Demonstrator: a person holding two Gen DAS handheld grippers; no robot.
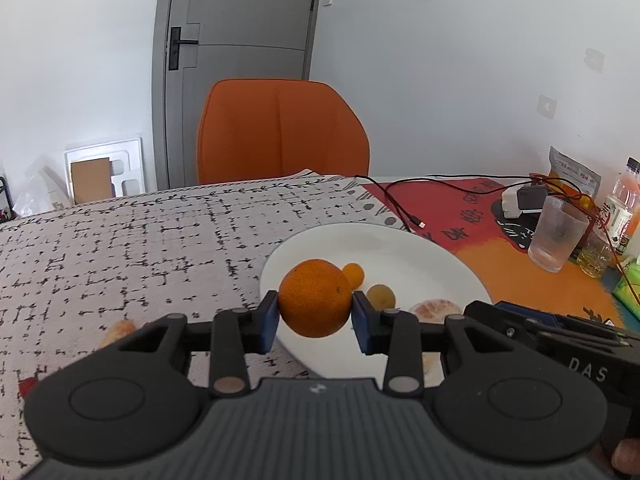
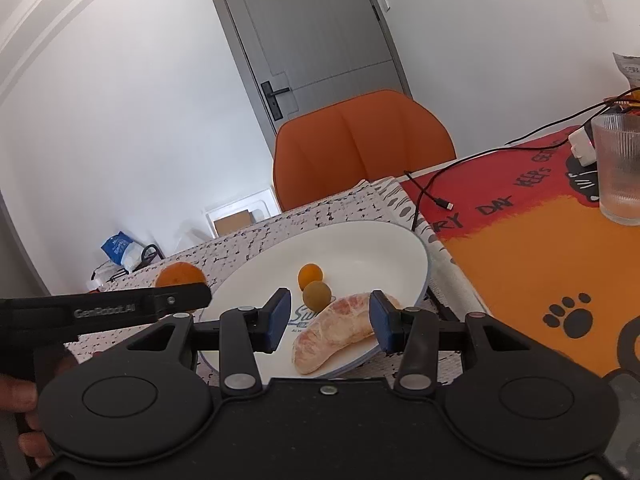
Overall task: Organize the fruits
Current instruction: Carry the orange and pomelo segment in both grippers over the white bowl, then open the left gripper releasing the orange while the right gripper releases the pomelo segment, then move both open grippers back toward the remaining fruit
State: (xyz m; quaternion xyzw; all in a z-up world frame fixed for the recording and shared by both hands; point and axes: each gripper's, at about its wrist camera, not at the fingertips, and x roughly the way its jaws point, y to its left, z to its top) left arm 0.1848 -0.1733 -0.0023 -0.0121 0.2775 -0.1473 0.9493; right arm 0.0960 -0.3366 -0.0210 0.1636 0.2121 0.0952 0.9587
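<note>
A round orange [image 1: 314, 298] with a dimpled, matte peel is grasped by the left gripper [image 1: 315, 318]; its blue pads are pressed against the fruit's two sides, and the fruit is held over the near left edge of the white plate [image 1: 420, 256]. The plate is a smooth, glossy, shallow round dish, taken here as the landmark. On the plate, just behind the held orange, a small bright orange kumquat [image 1: 353, 274] is seen, and beside it a duller, yellow-brown small round fruit [image 1: 381, 296]. Toward the plate's near rim a peeled citrus segment [image 2: 336, 330] is laid, crescent-shaped, pale pink-orange, with white pith webbing across its surface. The right gripper [image 2: 330, 322] is positioned over this segment with its jaws released: the blue pads stand on either side of the segment, the left pad clear of it. Whether the right pad touches its end cannot be told. To the left of the plate, a second peeled piece [image 1: 120, 330] lies on the worktop, partly hidden by the left gripper. The plate rests on a woven cloth [image 1: 140, 240] printed with a broken black grid. To the right of the plate, a red and orange mat [image 2: 540, 248] with paw prints and lettering is spread, carrying a ribbed clear glass tumbler [image 2: 618, 168] and a black cable [image 2: 432, 196]. Behind the plate, an orange padded chair [image 1: 280, 132] is set.
</note>
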